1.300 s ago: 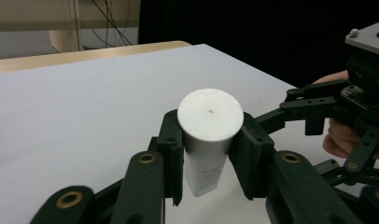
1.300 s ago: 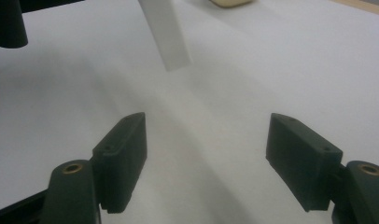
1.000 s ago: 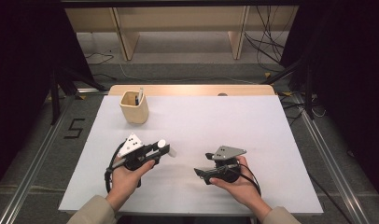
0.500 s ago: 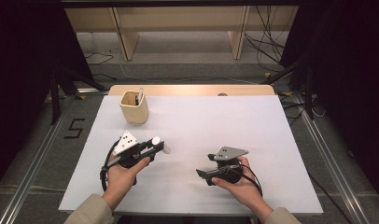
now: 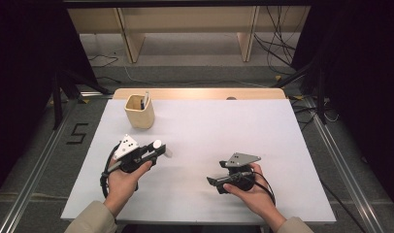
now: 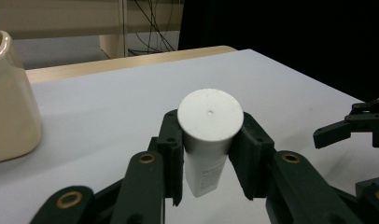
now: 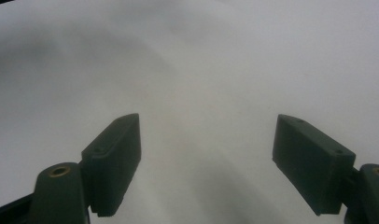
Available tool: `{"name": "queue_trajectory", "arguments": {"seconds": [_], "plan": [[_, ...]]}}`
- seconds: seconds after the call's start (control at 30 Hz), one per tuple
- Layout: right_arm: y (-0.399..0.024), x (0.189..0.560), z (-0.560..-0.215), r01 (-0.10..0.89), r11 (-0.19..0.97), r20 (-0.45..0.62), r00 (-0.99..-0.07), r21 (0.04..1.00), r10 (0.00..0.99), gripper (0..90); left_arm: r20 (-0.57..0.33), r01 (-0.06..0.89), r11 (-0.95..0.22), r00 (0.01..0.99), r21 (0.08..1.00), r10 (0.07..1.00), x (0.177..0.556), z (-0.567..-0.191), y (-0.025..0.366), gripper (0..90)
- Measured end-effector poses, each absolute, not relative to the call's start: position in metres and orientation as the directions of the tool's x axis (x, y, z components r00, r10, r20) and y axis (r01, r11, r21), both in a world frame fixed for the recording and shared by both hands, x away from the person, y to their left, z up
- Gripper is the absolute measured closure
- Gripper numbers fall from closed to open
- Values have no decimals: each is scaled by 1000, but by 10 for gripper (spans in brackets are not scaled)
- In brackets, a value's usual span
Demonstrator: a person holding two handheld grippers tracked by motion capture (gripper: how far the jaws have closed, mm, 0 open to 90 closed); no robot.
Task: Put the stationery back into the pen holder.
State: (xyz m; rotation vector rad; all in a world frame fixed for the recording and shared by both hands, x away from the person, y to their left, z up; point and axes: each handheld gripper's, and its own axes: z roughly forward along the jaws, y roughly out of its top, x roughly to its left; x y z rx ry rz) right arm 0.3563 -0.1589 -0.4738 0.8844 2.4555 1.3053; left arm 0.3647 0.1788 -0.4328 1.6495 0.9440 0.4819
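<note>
High view, left gripper [image 5: 158, 148] clamping a white tube [image 5: 162, 147] above the tabletop [image 5: 209, 126] toward its left edge, beige cup [image 5: 139, 111] sitting near the far left corner, right gripper [image 5: 213, 182] resting toward the near edge, left gripper view, jaws pressing the tube's [image 6: 208, 140] sides, right gripper view, jaws just opening wide, nothing between them.

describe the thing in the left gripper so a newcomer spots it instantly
On the white table, near its left front, the left gripper is clamped on a white tube with a flat round cap. Unlike the beige holder behind it, it is slim, white and lifted off the surface.
</note>
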Motion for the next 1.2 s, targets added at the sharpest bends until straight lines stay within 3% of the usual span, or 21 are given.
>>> {"name": "queue_trajectory", "arguments": {"seconds": [1.2], "plan": [[-192, 350, -474, 440, 388, 96, -752, 810, 652, 242, -98, 301, -78, 527, 951, 844, 374, -423, 202, 667]]}}
